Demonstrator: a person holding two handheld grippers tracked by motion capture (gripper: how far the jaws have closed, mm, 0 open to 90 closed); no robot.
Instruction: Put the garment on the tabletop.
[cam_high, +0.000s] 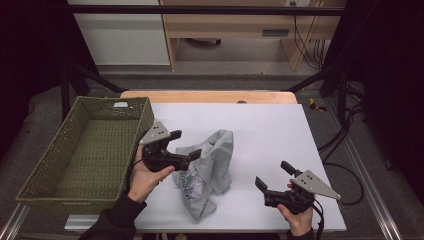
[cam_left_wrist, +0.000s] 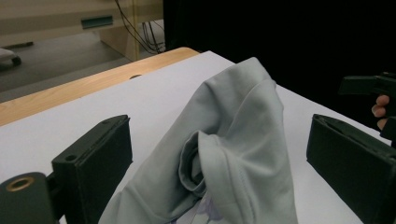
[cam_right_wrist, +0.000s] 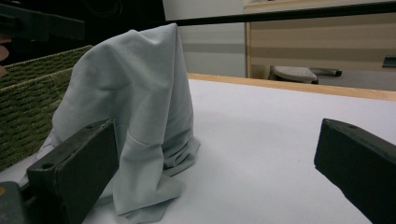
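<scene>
Basket: woven, green, at the far left, overhanging the left edge of the table; its right wall stands just beside the left hand.

Left gripper: held just right of the basket, jaws spread wide and clamping nothing. In the left gripper view the cloth rises between the 2 jaws; whether either jaw touches it, I cannot tell.

Cloth: pale grey, crumpled, heaped upright near the table's middle, slightly toward the near edge, with a faint print on a lower fold.

Open room: bare white surface lies behind the cloth to the far wooden edge and right of it.

Right gripper: near the front right corner, well apart from the cloth, jaws wide open, empty. In the right gripper view the cloth stands ahead, beyond the left jaw.
</scene>
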